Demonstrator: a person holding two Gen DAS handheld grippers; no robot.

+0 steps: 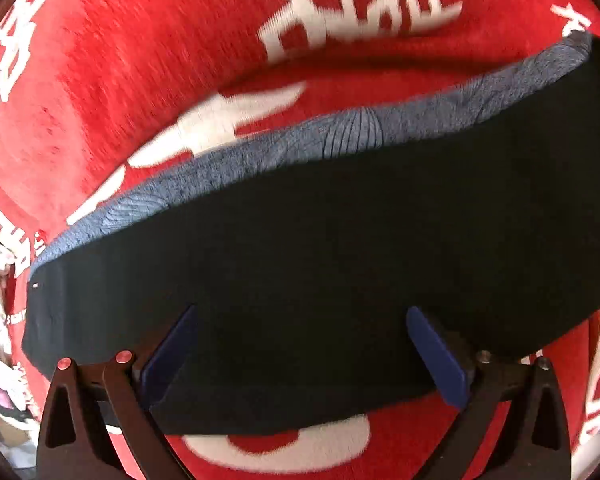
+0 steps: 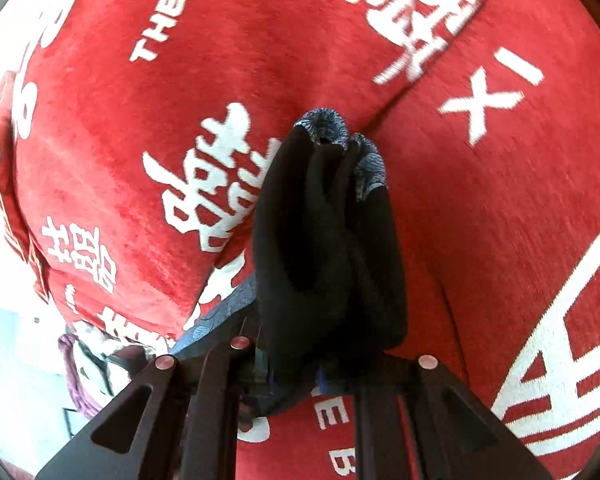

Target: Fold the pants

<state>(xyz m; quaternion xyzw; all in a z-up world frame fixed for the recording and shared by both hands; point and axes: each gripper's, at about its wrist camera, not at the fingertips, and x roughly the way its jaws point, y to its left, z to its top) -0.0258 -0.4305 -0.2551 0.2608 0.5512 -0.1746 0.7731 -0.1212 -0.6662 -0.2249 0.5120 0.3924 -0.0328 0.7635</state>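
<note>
So, closest to me, my right gripper (image 2: 300, 360) has its fingers clamped together on a bunched-up wad of the black pants (image 2: 324, 248). The fabric hangs forward off them, and the blue-grey patterned band shows at the far end. My left gripper (image 1: 300, 344) has its blue fingers (image 1: 436, 356) wide apart, nothing pinched, hovering over the pants, which lie flat here with the same patterned strip along the far edge. Behind everything is the red blanket with white lettering (image 1: 148, 60).
</note>
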